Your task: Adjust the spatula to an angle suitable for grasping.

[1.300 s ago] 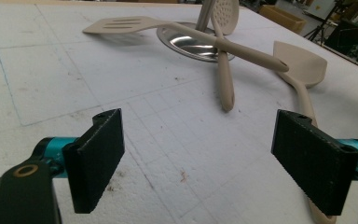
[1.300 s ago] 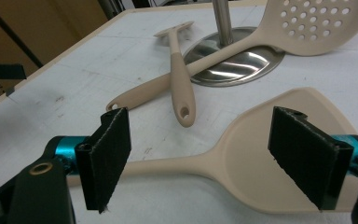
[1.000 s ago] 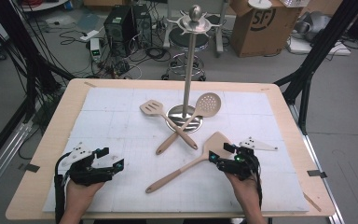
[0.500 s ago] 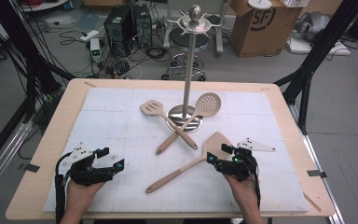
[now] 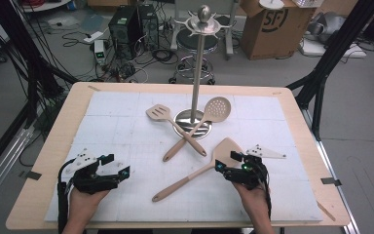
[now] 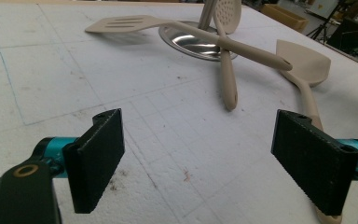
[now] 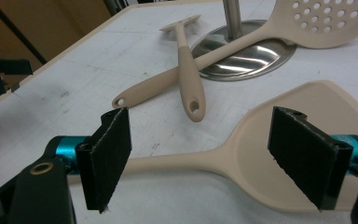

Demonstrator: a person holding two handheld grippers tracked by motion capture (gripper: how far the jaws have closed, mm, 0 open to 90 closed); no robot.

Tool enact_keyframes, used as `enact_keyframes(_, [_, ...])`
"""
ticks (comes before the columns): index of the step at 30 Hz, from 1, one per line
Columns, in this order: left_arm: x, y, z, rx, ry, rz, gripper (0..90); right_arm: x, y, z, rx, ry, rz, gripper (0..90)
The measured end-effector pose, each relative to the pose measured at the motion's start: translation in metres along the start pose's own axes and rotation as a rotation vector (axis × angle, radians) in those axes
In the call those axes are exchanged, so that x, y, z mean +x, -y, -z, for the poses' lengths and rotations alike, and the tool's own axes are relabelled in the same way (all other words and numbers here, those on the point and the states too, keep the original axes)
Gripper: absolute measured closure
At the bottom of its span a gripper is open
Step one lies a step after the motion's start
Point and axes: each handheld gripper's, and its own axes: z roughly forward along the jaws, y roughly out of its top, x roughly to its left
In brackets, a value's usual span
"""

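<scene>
— Three utensils lie on the mat (image 5: 126, 122): a turner (image 5: 214, 163), a slotted spatula (image 5: 173, 126) and a skimmer (image 5: 202, 122). Which is the right gripper (image 5: 226, 163) at?

— At the turner, near the front right. In the right gripper view the jaws stand wide apart, one on each side of the neck where the handle widens into the blade (image 7: 279, 140). They grip nothing, and I cannot tell whether either pad touches it.

— Is the whole turner in view?

— From above, yes, though the gripper covers part of the blade's near edge. In the right gripper view the right jaw hides part of the blade, and the handle runs off behind the left jaw.

— And the left gripper (image 5: 119, 170)?

— It sits at the front left, well apart from the utensils, jaws wide open and empty over bare mat. In its own view the turner (image 6: 307, 70) lies far right, its handle passing behind the right jaw.

— The other two?

— They cross over the base (image 5: 192, 124) of the rack (image 5: 199, 63). The skimmer's bowl leans by the pole, and the spatula's handle lies over the skimmer's. In the left gripper view the skimmer's bowl (image 6: 228, 11) is cut off at the top edge.

— The rack's top?

— Hooks ring it under a knob. Whether they are all alike is too small to tell.
</scene>
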Motion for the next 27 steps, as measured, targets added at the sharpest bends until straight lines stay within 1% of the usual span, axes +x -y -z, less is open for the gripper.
enact_keyframes(3, [0.000,-0.001,0.000,-0.004,-0.004,-0.001,17.8,0.000,0.001,0.000,0.006,0.000,0.001,21.0])
enact_keyframes(8, [-0.001,0.000,-0.002,0.002,0.002,-0.001,17.8,0.000,0.001,0.000,0.004,0.003,0.009,21.0])
enact_keyframes(11, [-0.001,0.000,-0.003,0.011,0.005,-0.011,17.8,0.000,0.001,0.000,0.007,0.002,0.006,21.1])
enact_keyframes(14, [-0.001,0.000,-0.003,0.010,0.004,-0.009,17.8,0.001,0.002,-0.001,0.016,-0.009,0.013,25.9])
enact_keyframes(15, [-0.001,0.000,-0.003,0.009,0.004,-0.008,17.8,0.003,0.001,-0.002,0.022,-0.011,0.016,30.3])
enact_keyframes(16, [-0.001,0.000,-0.003,0.011,0.003,-0.008,17.8,0.004,0.001,-0.003,0.027,-0.011,0.020,38.4])
enact_keyframes(17, [-0.001,0.000,-0.003,0.014,0.002,-0.010,17.8,0.005,0.000,-0.004,0.034,-0.020,0.020,45.8])
enact_keyframes(18, [-0.001,0.000,-0.003,0.014,0.002,-0.010,17.8,0.005,0.000,-0.004,0.034,-0.020,0.020,45.8])
enact_keyframes(19, [-0.001,0.000,-0.003,0.013,0.003,-0.009,17.8,0.007,-0.001,-0.006,0.044,-0.032,0.029,54.8])
enact_keyframes(20, [-0.001,0.000,-0.003,0.013,0.002,-0.009,17.8,0.007,-0.001,-0.007,0.053,-0.039,0.034,59.7])
enact_keyframes(23, [-0.001,0.000,-0.002,0.011,0.001,-0.007,17.8,0.009,-0.002,-0.010,0.089,-0.060,0.048,71.4])
enact_keyframes(27, [-0.001,0.000,-0.002,0.011,0.001,-0.008,17.8,0.008,-0.004,-0.016,0.131,-0.083,0.029,82.2])
